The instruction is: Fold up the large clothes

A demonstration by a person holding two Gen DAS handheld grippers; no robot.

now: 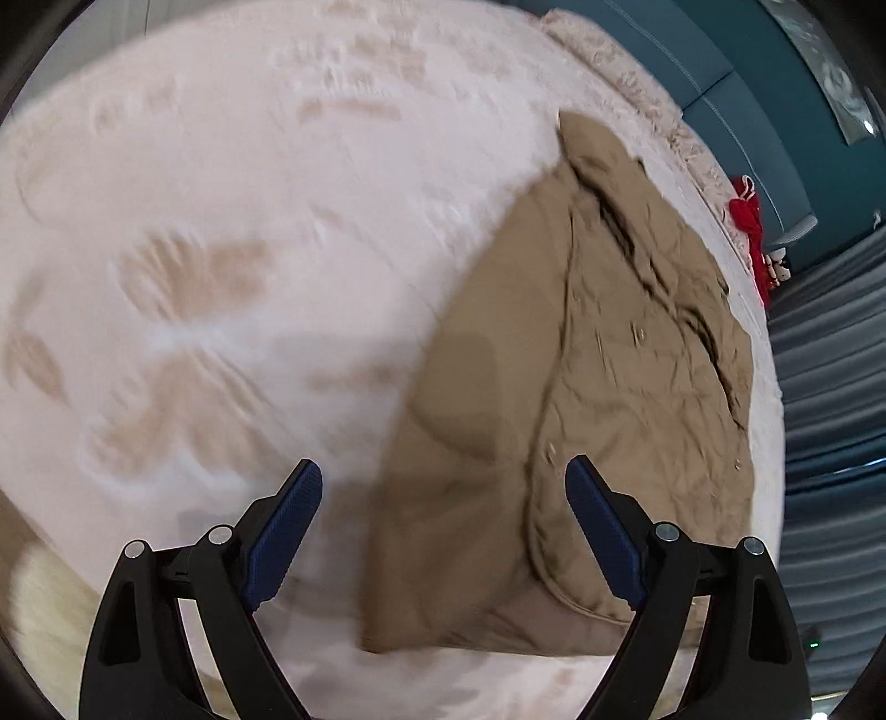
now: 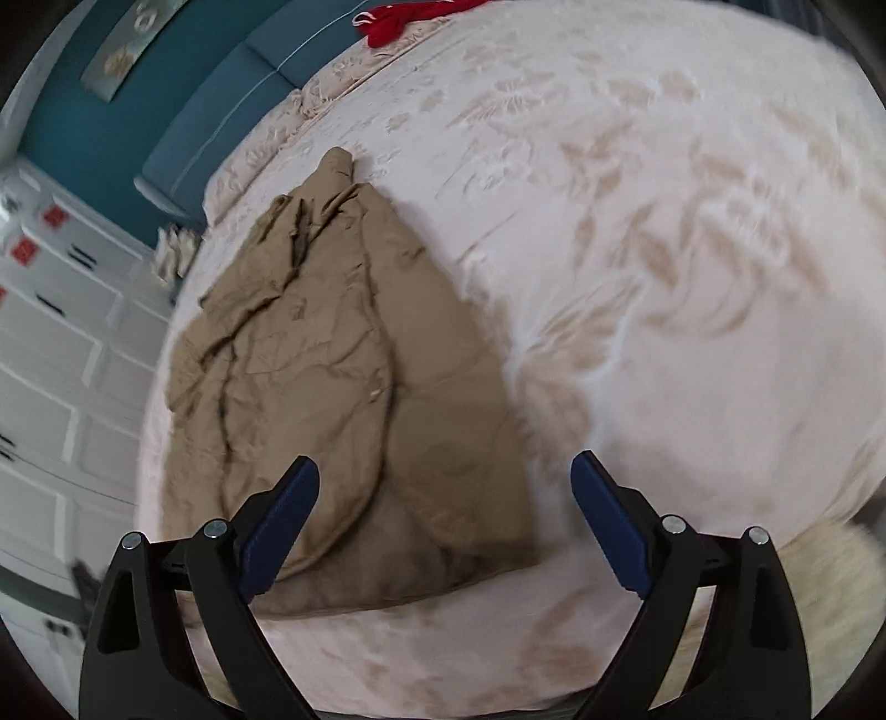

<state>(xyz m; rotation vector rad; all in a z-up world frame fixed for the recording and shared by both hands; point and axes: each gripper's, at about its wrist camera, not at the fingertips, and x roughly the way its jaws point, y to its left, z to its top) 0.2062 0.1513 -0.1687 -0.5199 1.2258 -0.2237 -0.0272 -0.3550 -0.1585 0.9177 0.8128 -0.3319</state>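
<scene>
A tan quilted jacket [image 1: 598,387] lies flat on a pale pink patterned bedspread [image 1: 221,221], folded lengthwise with its collar end far from me. In the right wrist view the jacket [image 2: 343,376] lies left of centre on the bedspread [image 2: 664,277]. My left gripper [image 1: 443,482] is open and empty, hovering above the jacket's near hem. My right gripper [image 2: 446,473] is open and empty, above the jacket's near right corner. Neither touches the fabric.
A teal upholstered headboard [image 1: 747,83] stands beyond the bed. A red cloth item [image 1: 747,216] lies by the bed's far edge, also in the right wrist view [image 2: 404,22]. White panelled cabinets [image 2: 55,360] stand left of the bed. Grey curtains [image 1: 830,387] hang at right.
</scene>
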